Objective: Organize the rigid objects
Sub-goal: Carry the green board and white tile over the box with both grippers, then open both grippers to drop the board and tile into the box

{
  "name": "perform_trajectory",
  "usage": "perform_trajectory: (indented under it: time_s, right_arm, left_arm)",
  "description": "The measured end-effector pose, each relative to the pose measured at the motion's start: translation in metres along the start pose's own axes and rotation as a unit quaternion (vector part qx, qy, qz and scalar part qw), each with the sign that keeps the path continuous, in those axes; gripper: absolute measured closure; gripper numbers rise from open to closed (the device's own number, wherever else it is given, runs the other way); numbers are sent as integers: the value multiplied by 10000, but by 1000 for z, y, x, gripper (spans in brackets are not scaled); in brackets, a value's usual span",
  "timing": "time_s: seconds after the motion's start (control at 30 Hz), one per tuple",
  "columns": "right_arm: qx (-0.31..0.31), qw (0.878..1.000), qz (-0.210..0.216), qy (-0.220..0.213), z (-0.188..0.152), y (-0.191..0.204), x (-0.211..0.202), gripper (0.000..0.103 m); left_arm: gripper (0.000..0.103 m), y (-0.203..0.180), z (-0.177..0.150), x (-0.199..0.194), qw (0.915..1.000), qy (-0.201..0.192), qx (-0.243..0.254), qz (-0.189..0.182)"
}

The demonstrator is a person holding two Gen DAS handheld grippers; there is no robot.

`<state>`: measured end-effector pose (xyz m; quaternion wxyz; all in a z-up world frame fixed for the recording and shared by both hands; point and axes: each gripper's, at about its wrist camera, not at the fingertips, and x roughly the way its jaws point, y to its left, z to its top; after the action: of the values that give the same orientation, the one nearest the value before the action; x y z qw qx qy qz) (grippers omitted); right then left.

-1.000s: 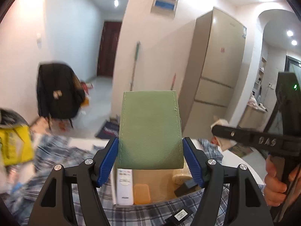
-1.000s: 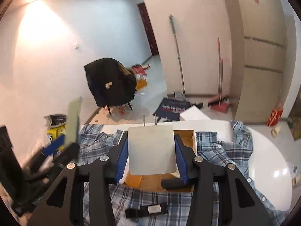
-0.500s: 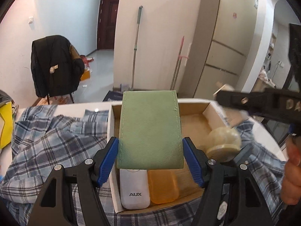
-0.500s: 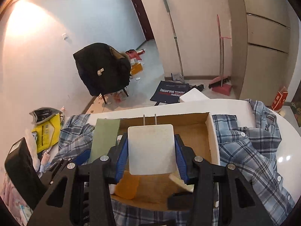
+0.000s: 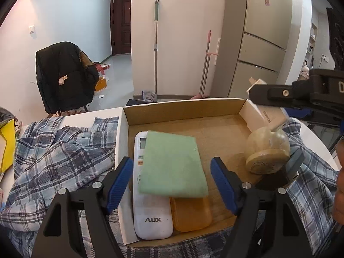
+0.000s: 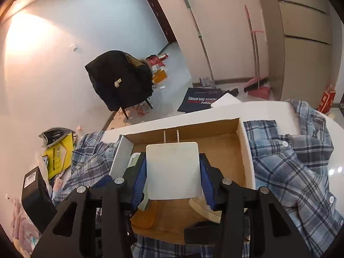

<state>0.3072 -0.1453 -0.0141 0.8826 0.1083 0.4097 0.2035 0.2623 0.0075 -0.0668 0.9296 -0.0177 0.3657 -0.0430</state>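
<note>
L gripper (image 5: 172, 177) has just been opening – jaws stand clear of the green pouch (image 5: 173, 164), which now lies released across the white AUX remote (image 5: 150, 206) and orange case (image 5: 190, 211) at the near-left of the cardboard box (image 5: 185, 107), stacked there prob. to save floor space. R gripper (image 6: 173, 169) is clenched on the white plug adapter (image 6: 173, 169), prongs pointing far, over the box's bare middle w/ room to set it down.
</note>
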Motion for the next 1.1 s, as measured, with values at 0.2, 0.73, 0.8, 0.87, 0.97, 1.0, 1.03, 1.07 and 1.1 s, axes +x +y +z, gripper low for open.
perform_trajectory:
  time_s: [0.2,0.73,0.8,0.87,0.97,1.0,1.03,1.07,1.1]
  right_arm:
    - [-14,10000,48,-47,-3,7,4,58]
    - [-800,9939,-604,453,-34,40,52,58]
    - [-907,9923,-707,449,-36,41,55,58]
    - [-1002,9912,-749,435,-36,43,57,58]
    - [-1066,9909,-687,442,-37,45,57,57]
    - [-1080,9909,-681,426,-37,47,57,56]
    - [-1081,9912,-649,396,-38,47,56,55]
    - [-1068,9916,-611,390,-37,47,55,47]
    - [-1036,9923,-561,377,-37,46,53,36]
  left_arm:
    - [11,23,11,-30,9972,-631,-356,193]
    - [0,75,18,-57,9849,-1123,-1308,-163]
    - [0,73,19,-61,9843,-1175,-1288,-273]
    - [0,71,21,-66,9841,-1236,-1245,-267]
    - [0,68,22,-69,9847,-1280,-1161,-240]
    - [0,67,22,-70,9848,-1281,-1146,-239]
    - [0,66,23,-71,9849,-1287,-1131,-240]
    - [0,64,23,-72,9851,-1294,-1109,-237]
    - [0,63,24,-73,9852,-1307,-1089,-228]
